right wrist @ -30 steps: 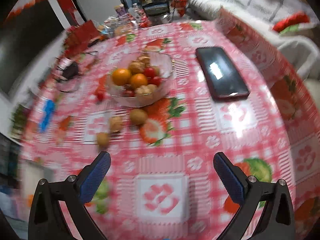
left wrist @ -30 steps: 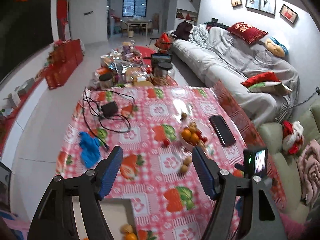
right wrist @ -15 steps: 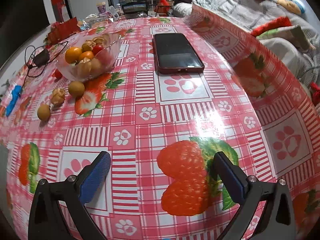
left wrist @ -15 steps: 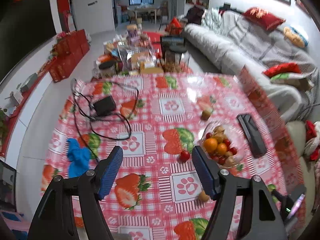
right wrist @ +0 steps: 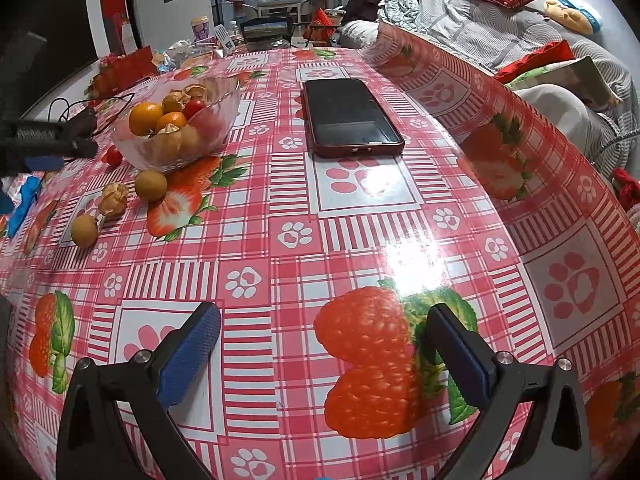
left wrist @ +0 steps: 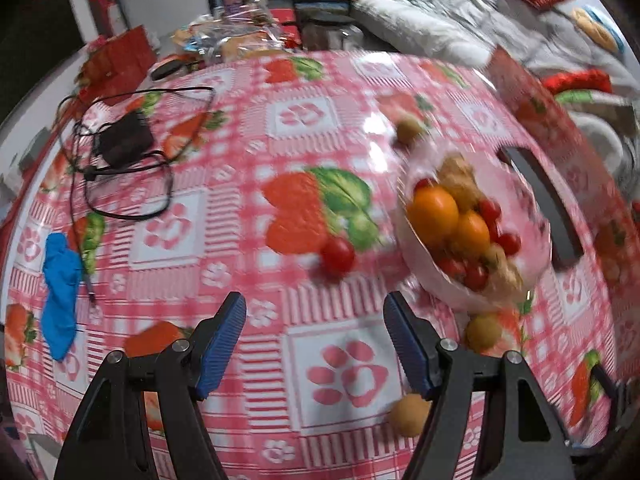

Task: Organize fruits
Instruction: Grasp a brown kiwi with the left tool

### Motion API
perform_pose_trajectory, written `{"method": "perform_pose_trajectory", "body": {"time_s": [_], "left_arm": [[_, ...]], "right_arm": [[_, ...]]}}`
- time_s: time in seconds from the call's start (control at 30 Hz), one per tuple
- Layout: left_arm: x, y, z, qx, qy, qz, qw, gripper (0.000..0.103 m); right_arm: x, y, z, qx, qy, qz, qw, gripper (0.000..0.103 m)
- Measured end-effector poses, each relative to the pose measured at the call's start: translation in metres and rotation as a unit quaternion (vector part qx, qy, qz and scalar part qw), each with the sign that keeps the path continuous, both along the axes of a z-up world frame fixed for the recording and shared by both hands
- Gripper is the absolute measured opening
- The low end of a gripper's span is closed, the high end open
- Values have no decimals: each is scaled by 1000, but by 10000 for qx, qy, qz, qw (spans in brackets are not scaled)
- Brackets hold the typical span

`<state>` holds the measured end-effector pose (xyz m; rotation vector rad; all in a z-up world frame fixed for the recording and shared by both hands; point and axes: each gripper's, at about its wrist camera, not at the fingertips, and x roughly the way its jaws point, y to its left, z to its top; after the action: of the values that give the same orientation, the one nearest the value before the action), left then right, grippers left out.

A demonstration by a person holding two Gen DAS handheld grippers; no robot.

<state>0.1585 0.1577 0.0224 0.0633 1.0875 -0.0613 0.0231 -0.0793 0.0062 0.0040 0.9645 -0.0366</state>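
Observation:
A clear glass bowl [left wrist: 532,240] [right wrist: 218,122] holds oranges, cherry tomatoes and brown fruits. A loose cherry tomato [left wrist: 337,255] [right wrist: 113,157] lies left of it on the table. Round brown fruits [left wrist: 483,332] [right wrist: 151,185] lie in front of the bowl, another [left wrist: 408,136] behind it. My left gripper [left wrist: 314,340] is open and empty, just short of the tomato; it shows at the left edge of the right wrist view [right wrist: 44,148]. My right gripper [right wrist: 322,344] is open and empty over bare tablecloth, well away from the fruit.
A dark phone [right wrist: 348,116] [left wrist: 540,204] lies right of the bowl. A black charger with cable [left wrist: 124,144] and a blue glove [left wrist: 60,280] lie at the table's left. Clutter stands at the far edge. A sofa [right wrist: 500,40] runs along the right.
My left gripper has moved forward and down toward the loose tomato and bowl. My right gripper has barely moved.

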Motion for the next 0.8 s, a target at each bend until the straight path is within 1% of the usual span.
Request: {"method": "perform_pose_trajectory", "body": {"time_s": [0.07, 0.17, 0.27, 0.37, 0.43, 0.5, 0.53, 0.63, 0.73, 0.8], "left_arm": [[-7, -10, -5, 48, -11, -134, 9999, 73], [-21, -17, -5, -229, 24, -246, 9994, 72], [-33, -25, -2, -364, -45, -425, 9984, 72], [-40, -40, -4, -231, -38, -653, 9976, 72], [-39, -45, -7, -170, -6, -706, 9974, 67], [-39, -49, -13, -273, 127, -728, 9969, 57], [-40, -51, -14, -319, 190, -729, 9966, 55], [-45, -58, -16, -310, 194, -811, 9960, 54], [-53, -67, -11, -253, 71, -951, 9951, 54], [-57, -69, -7, -204, -37, -940, 9954, 54]], "right_arm": [[0, 0, 0, 1, -1, 0, 10000, 103], [0, 0, 0, 0, 0, 0, 10000, 103], [0, 0, 0, -1, -1, -1, 10000, 103], [0, 0, 0, 1, -1, 0, 10000, 103], [0, 0, 0, 0, -1, 1, 10000, 103], [0, 0, 0, 0, -1, 1, 10000, 103], [0, 0, 0, 0, -1, 1, 10000, 103], [0, 0, 0, 0, -1, 1, 10000, 103], [0, 0, 0, 1, -1, 1, 10000, 103], [0, 0, 0, 2, -1, 1, 10000, 103]]}}
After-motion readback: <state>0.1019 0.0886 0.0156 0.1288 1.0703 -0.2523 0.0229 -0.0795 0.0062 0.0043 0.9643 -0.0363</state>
